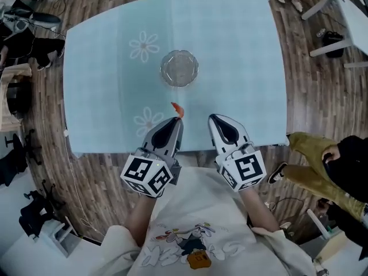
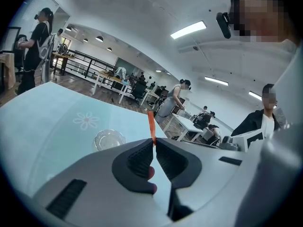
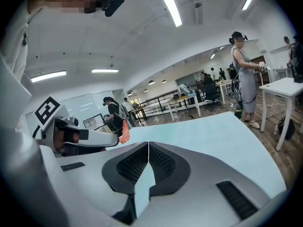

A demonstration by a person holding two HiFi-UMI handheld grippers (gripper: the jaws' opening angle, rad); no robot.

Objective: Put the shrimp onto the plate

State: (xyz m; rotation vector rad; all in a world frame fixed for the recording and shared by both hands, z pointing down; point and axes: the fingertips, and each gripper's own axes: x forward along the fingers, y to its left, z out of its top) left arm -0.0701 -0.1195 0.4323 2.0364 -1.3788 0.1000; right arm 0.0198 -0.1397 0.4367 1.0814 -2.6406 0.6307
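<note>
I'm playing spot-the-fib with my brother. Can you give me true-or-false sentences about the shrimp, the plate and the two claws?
1. The left claw pinches the shrimp. True.
2. The shrimp lies on the plate. False: it is in the left claw, short of the plate.
3. The right claw holds a second shrimp. False: it is shut on nothing.
4. The plate has nothing on it. True.
5. The tablecloth is red. False: it is light blue with white flowers.

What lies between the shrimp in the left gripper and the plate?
Only bare tablecloth: the head view shows nothing between the shrimp and the glass plate.
</note>
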